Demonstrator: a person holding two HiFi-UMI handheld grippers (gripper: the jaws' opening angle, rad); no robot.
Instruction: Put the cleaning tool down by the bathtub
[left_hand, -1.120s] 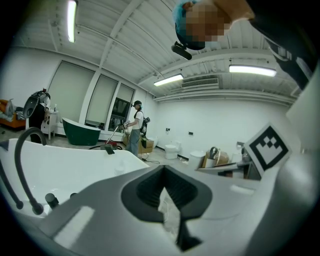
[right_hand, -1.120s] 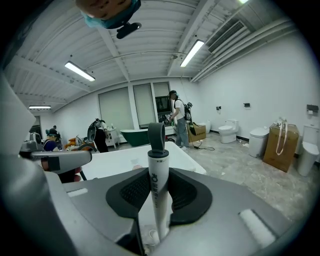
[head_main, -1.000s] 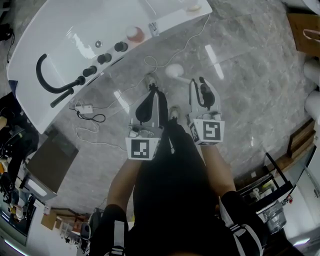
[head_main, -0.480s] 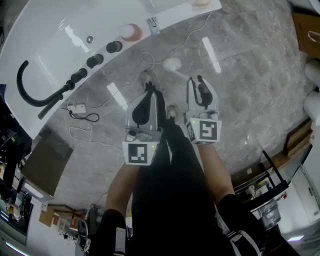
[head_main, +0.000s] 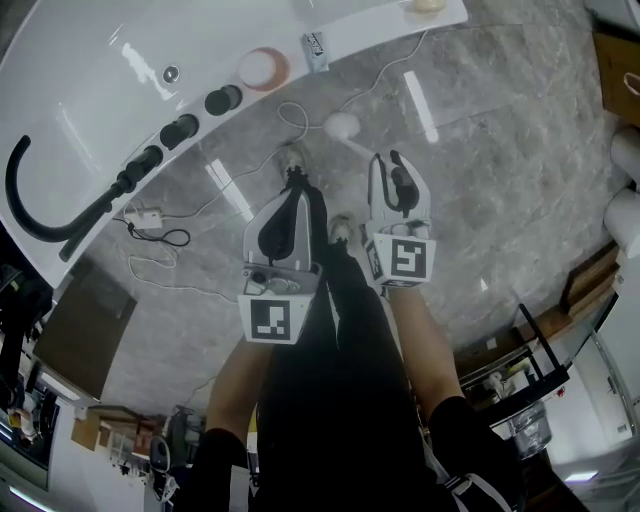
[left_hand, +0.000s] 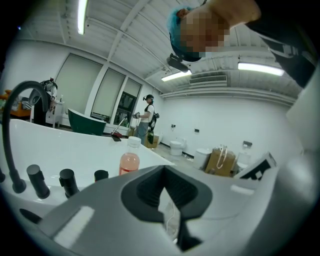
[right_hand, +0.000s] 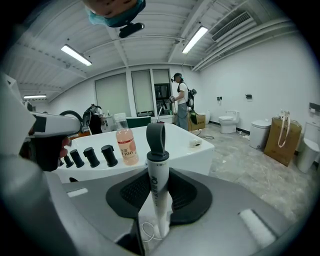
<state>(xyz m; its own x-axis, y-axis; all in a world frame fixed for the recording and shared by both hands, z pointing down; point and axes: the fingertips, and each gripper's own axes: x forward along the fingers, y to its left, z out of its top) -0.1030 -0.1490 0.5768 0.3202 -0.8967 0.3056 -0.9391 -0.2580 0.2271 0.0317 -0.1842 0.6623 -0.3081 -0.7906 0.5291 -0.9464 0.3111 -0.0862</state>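
Head view: marble floor (head_main: 520, 170) beside bathtub (head_main: 95, 85).

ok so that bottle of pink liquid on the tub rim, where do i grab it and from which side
Best grip the clear bottle of pink liquid with a white cap around its straight labelled middle, coming level from the floor side of the white bathtub. It stands upright near the rim's outer edge; the round black knobs sit close on one side.
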